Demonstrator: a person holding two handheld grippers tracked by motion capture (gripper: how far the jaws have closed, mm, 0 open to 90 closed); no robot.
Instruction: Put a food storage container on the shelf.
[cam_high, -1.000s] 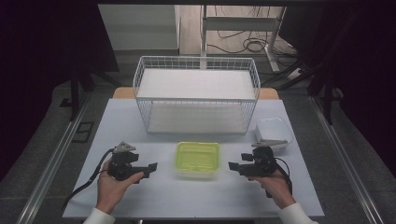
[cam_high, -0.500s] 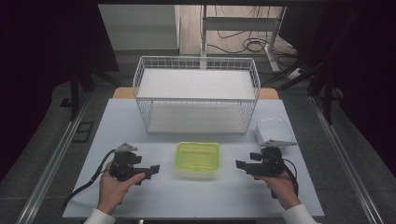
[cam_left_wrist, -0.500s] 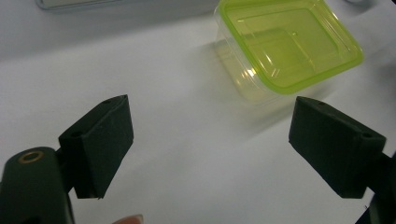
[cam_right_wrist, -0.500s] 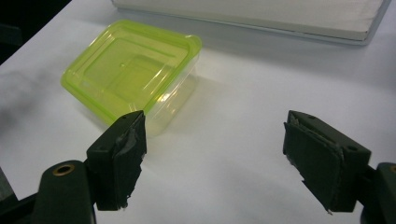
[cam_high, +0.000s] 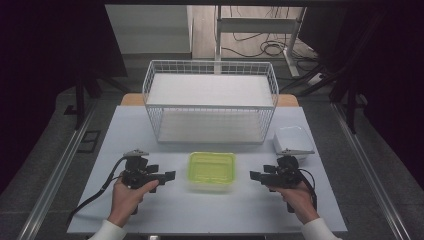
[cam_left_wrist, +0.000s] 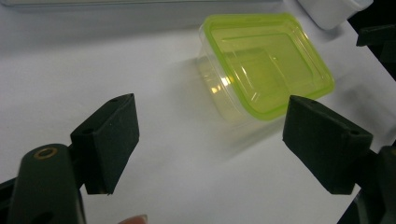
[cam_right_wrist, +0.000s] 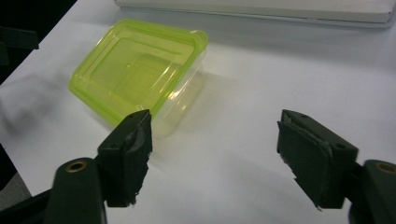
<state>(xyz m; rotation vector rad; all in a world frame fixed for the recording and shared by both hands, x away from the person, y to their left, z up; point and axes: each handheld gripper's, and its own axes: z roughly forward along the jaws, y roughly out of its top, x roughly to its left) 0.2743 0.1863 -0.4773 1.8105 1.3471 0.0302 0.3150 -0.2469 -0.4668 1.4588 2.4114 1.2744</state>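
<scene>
Claws (cam_high: 170, 175) (cam_high: 256, 175) gape empty beside green-lidded tub (cam_high: 211, 168), jaws just narrowing; high view adds basket (cam_high: 210, 67)

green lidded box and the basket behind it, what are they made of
Green-lidded box: looks like thin plastic, a glossy translucent lime lid on a clear base; highlights and the table show through it. Basket: apparently white-coated metal wire, an open grid with a matte white panel inside, material unclear.
</scene>
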